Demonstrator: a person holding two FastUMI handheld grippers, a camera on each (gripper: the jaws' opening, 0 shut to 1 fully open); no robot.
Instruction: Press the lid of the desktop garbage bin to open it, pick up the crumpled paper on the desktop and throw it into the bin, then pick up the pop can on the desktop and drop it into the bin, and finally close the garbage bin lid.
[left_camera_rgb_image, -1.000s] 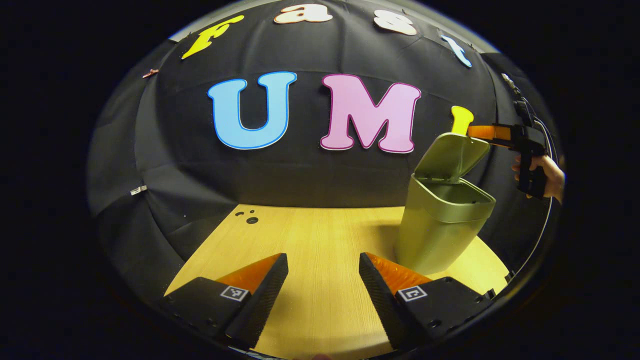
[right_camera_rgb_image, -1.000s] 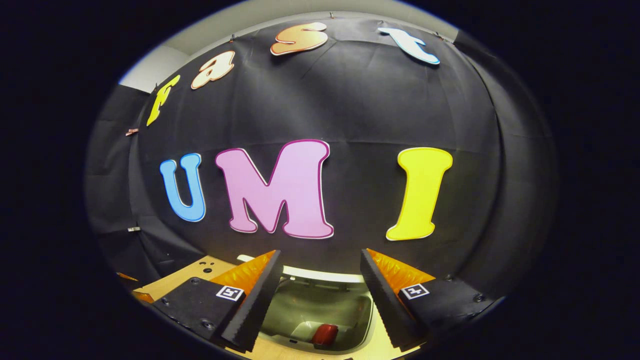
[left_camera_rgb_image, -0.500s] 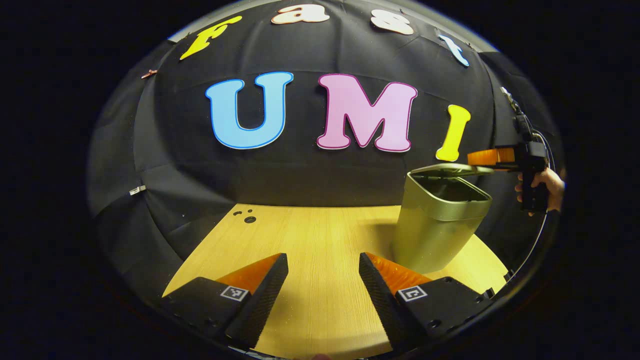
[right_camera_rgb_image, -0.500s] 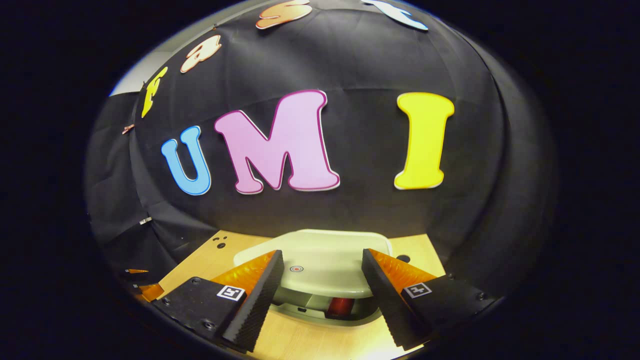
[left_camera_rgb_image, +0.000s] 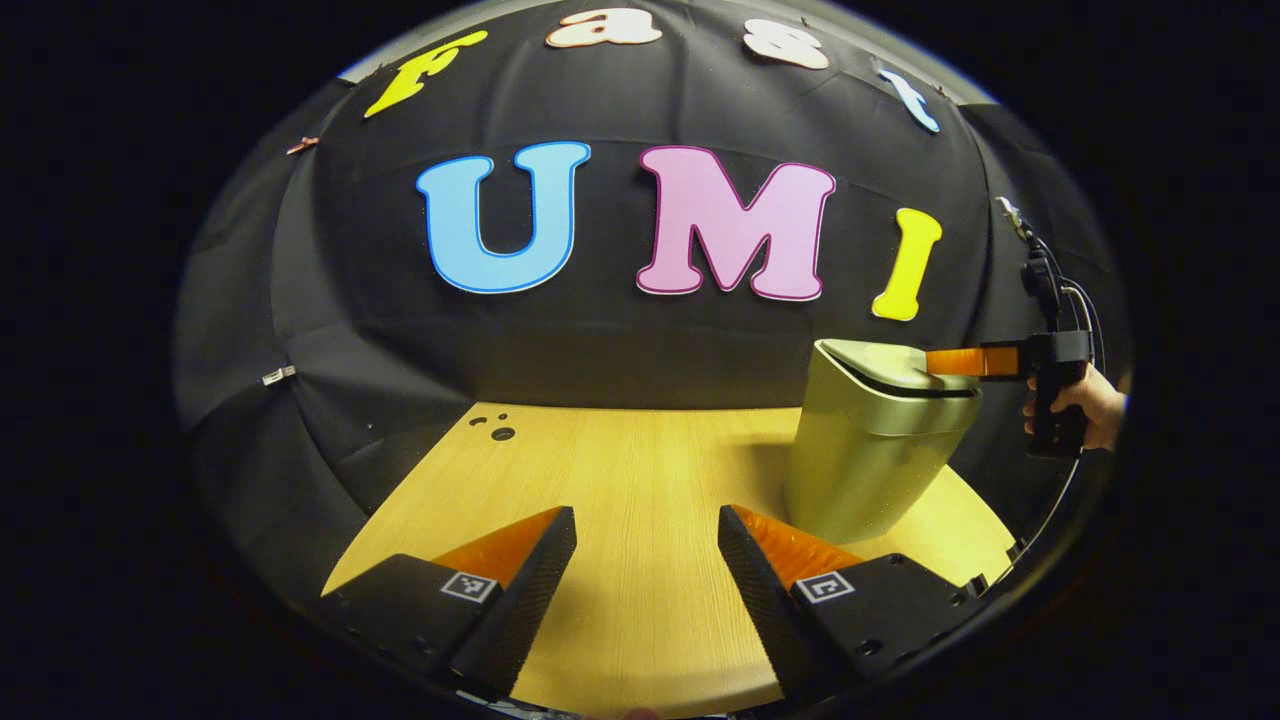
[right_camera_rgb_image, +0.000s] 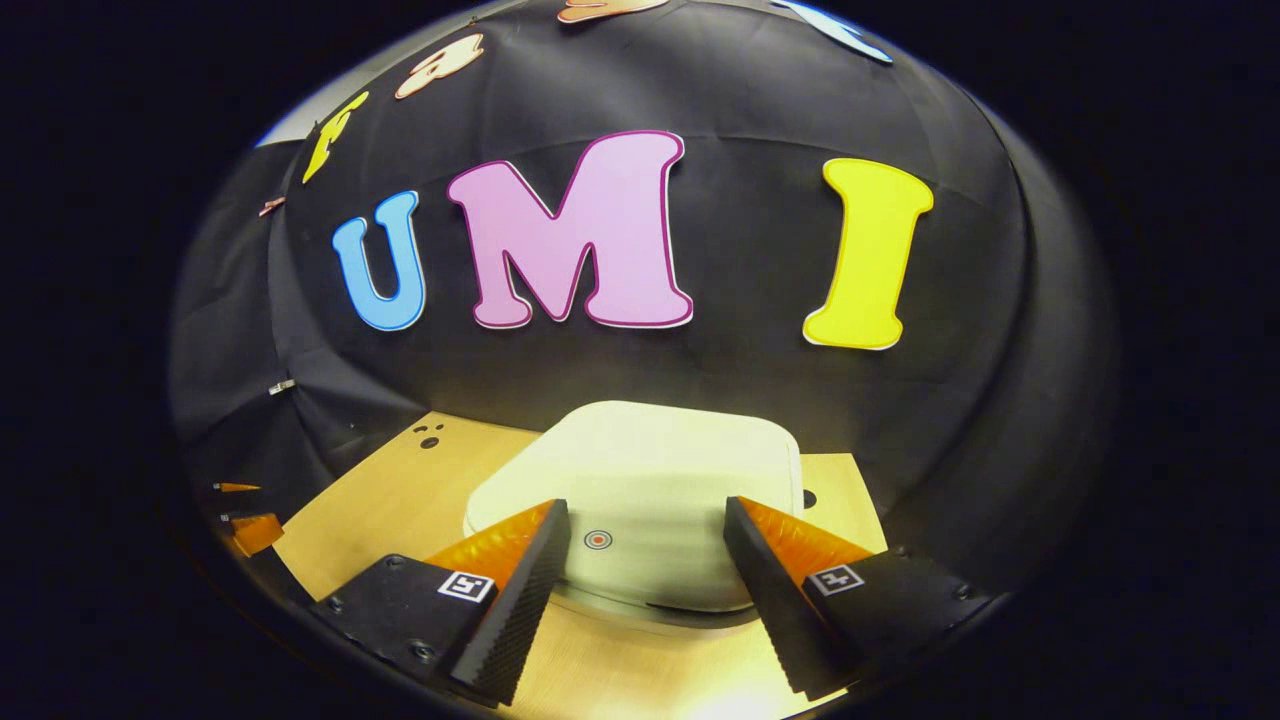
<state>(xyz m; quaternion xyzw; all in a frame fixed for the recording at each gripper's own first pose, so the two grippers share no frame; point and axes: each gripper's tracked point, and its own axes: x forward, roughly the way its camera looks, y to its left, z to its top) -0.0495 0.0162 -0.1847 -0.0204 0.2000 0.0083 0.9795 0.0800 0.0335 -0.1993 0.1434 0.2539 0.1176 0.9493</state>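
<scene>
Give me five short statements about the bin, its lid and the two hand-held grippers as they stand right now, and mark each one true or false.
1. The bin stands upright on the wooden table. True.
2. The lid stands wide open. False: it is down, nearly shut.
3. The right hand-held gripper is over the lid. True.
4. The left hand-held gripper grips a pop can. False: it is open and holds nothing.
5. A small round target mark sits on the lid. True.

wall: black cloth (left_camera_rgb_image: 620, 350) | furniture: light wooden table (left_camera_rgb_image: 640, 470)
</scene>
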